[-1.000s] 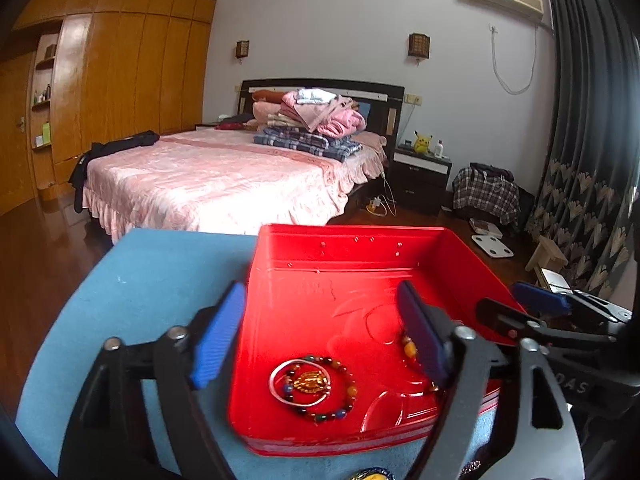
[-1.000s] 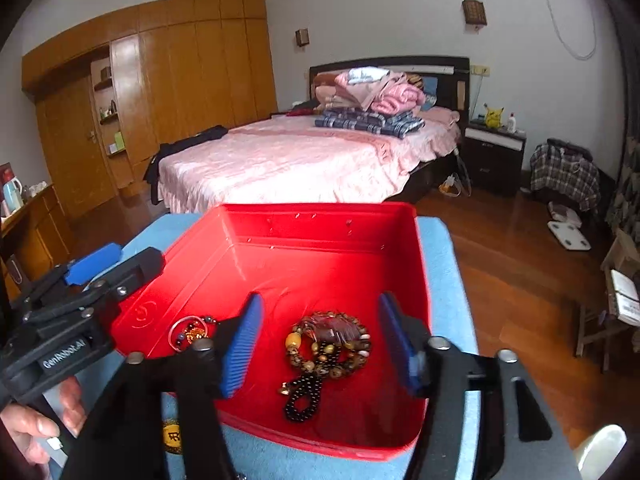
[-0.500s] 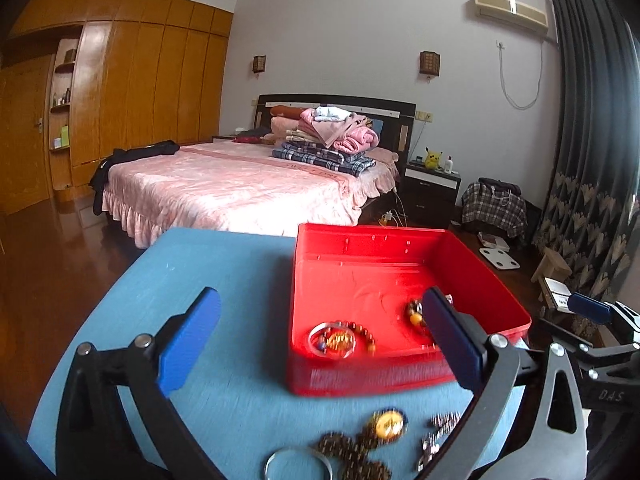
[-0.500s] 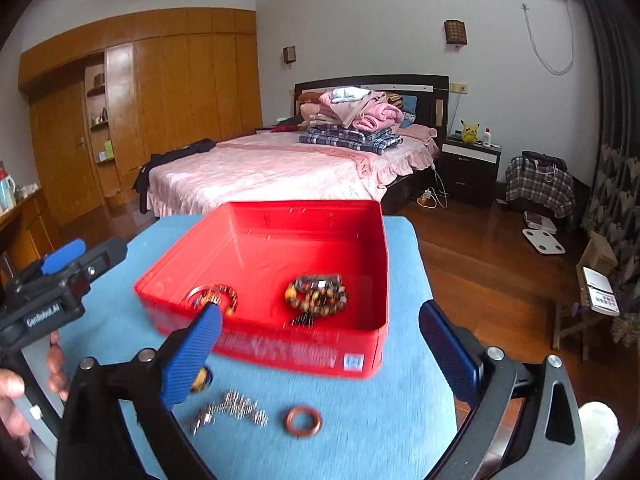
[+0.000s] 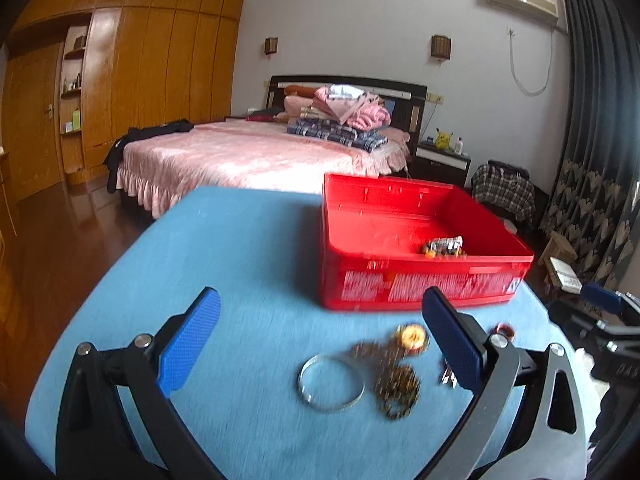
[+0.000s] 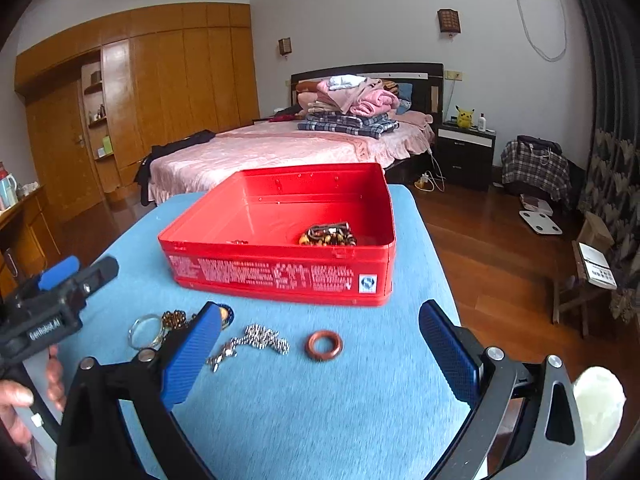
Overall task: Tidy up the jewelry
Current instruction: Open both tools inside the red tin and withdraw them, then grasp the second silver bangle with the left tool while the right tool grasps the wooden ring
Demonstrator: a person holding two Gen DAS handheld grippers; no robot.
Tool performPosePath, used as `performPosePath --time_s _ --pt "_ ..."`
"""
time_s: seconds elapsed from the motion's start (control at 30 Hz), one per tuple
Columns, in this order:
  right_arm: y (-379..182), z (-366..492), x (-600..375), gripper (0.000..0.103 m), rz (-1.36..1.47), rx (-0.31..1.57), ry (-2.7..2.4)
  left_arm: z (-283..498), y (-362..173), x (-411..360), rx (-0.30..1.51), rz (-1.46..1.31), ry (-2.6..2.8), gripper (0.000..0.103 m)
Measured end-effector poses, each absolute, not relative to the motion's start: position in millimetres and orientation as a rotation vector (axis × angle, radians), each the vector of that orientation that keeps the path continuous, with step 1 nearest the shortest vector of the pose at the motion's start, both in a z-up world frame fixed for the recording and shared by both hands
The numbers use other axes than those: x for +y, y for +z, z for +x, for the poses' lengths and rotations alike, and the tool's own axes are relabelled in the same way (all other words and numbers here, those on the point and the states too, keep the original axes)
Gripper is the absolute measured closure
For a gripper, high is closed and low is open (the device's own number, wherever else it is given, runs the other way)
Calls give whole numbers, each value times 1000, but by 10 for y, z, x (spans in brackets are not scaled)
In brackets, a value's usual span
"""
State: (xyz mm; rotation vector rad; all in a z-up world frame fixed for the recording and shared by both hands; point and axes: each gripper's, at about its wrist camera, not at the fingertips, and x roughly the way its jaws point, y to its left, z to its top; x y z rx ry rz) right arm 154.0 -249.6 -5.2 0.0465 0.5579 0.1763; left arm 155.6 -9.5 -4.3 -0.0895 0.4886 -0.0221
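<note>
I've got both grippers spread wide and empty, left gripper [image 5: 320, 336] over the silver bangle [image 5: 331, 383], right gripper [image 6: 320, 344] framing the brown ring [image 6: 324, 344] and chain [image 6: 256, 342]. They lie loose on the blue tabletop [image 6: 320, 420], short of the red box [image 6: 280, 272] already holding beads [image 6: 328, 235].

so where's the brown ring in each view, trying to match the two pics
Left wrist view: the brown ring peeks out on the blue cloth at lower right, just past the left tool's right-hand finger, partly hidden by it.
Right wrist view: it lies in full view at lower centre, on the cloth in front of the box, right of the silver chain.
Shared landmark: the red box, just behind the ring in both.
</note>
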Motion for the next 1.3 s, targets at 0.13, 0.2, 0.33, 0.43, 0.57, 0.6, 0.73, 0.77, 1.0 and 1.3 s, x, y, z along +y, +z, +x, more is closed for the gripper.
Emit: performPosePath --time_s 0.13,0.2,0.33,0.43,0.57,0.6,0.73,0.77,1.0,1.3 --pt "-139 1488 -2456 6 35 575 180 1534 -195 -68 529 -78 -16 5" --pt "-173 1482 -2450 6 36 585 181 1530 -263 -58 545 -78 -16 5" --pt "-199 1479 -2446 6 38 591 182 1546 -358 -41 578 -83 -20 5" --pt "-205 1477 -2449 6 40 591 182 1548 -389 -22 591 -89 -24 5" --pt "-233 1480 -2447 6 43 598 180 1557 -418 -50 625 -66 -24 5" --pt "-235 1483 -2447 6 43 599 179 1558 -423 -58 633 -61 -24 5" --pt "-247 1488 -2454 6 47 601 174 1551 -464 -54 663 -54 -30 6" --pt "-253 1489 -2455 6 49 602 171 1546 -475 -50 666 -54 -31 6" --pt "-262 1491 -2472 6 53 602 164 1555 -525 -43 708 -52 -26 6" --pt "-286 1494 -2473 6 52 612 166 1643 -623 -43 791 -45 -22 22"
